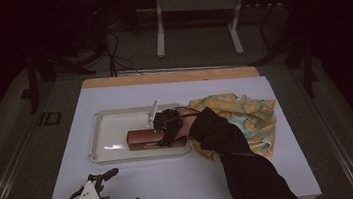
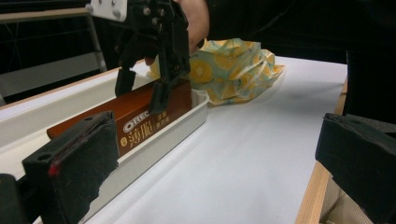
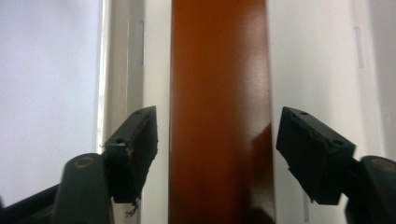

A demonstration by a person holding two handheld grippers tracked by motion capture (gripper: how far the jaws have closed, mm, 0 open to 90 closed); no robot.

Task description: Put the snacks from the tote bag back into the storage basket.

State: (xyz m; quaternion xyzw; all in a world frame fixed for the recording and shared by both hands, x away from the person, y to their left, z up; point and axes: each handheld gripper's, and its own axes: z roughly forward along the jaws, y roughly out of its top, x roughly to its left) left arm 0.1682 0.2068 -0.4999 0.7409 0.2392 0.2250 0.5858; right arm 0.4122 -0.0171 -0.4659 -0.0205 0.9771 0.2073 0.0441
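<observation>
The brown biscuit box (image 1: 144, 138) lay lengthwise in the white tray (image 1: 112, 123), along the tray's near wall and toward its right end. In the left gripper view the box (image 2: 140, 114) showed its printed side face, with a white brand name and lettering that the other two views did not give. The right gripper view looked straight down on the box's plain glossy top (image 3: 217, 93), with the tray floor pale on both sides of it.

The right gripper (image 1: 167, 133) stood over the right end of the box, pointing down. Its jaws straddled the box in the right gripper view (image 3: 217, 140), with a strip of tray visible between each pad and the box's side, so the grip was released and nothing was pressed. The left gripper view caught this same right gripper (image 2: 142, 88) from the side, its two fingers reaching down to either side of the box's top edge, a hand behind it.

Just right of the tray, touching its right end, lay a crumpled yellow and green cloth (image 1: 244, 117); the left gripper view showed its lemon print (image 2: 233, 65).

The left gripper (image 1: 119, 189) rested well clear of the tray, at the near left edge of the white table cover (image 1: 173, 178), its jaws spread wide with nothing between them (image 2: 219, 154).
</observation>
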